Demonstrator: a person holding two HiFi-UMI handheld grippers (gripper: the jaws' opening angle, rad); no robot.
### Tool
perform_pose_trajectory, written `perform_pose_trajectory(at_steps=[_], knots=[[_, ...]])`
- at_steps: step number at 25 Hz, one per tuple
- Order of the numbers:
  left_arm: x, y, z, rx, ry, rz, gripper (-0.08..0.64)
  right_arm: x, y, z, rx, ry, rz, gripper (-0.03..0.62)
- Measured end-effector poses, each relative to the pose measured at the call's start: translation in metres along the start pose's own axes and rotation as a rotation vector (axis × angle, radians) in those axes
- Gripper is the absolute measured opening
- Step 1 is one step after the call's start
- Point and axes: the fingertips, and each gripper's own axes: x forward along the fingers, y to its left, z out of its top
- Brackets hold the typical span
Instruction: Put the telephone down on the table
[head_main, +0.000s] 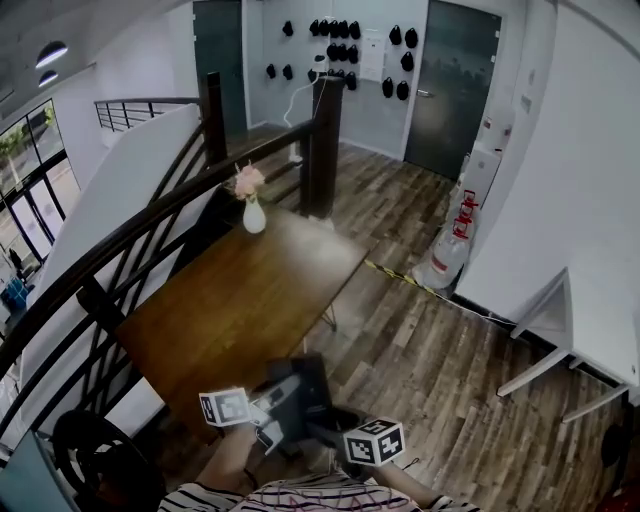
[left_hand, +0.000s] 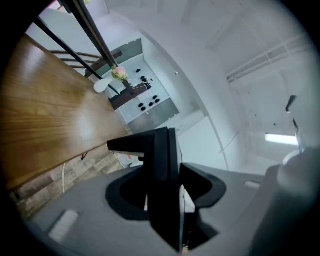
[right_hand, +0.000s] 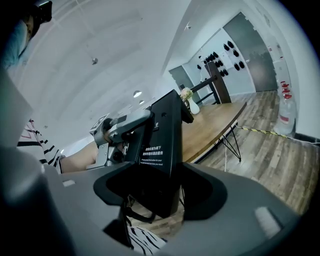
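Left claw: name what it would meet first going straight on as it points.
The left claw grips the black telephone. Beyond that, its line seems to pass clear of the wooden table towards a distant white wall; depth is unclear.

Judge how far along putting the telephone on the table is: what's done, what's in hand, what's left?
Done: the telephone is off the ground, clamped between the left claw and the right claw. In hand: it hangs in the air at the near end of the table, not resting on it. Left: set it on the wood and let go.
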Motion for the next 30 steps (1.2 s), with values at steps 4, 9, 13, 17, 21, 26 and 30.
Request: perform_pose_trajectory(at_steps=[4,9,13,17,21,26,30], knots=[[0.061,0.009,0.000,-0.006,-0.037,0.019,0.199,-0.019,-0.058,0.024,-0.023,0.025,0.026,0.282],[0.119,0.010,0.001,-0.016,-0.078,0.044,0.198,-0.041,-0.112,0.049,-0.043,0.053,0.061,0.282],[0.148,0.015,0.007,-0.026,-0.090,0.073,0.198,-0.047,-0.139,0.065,-0.035,0.068,0.088,0.282],[0.169,0.029,0.022,-0.031,-0.092,0.088,0.198,-0.037,-0.161,0.082,-0.026,0.073,0.099,0.282],[0.189,0.054,0.045,-0.049,-0.098,0.082,0.198,-0.016,-0.185,0.103,-0.031,0.071,0.087,0.282],[0.222,0.083,0.092,-0.046,-0.076,0.057,0.198,0.020,-0.217,0.143,-0.022,0.064,0.059,0.282],[0.243,0.112,0.140,-0.041,-0.074,0.046,0.196,0.059,-0.241,0.183,-0.027,0.060,0.054,0.282]])
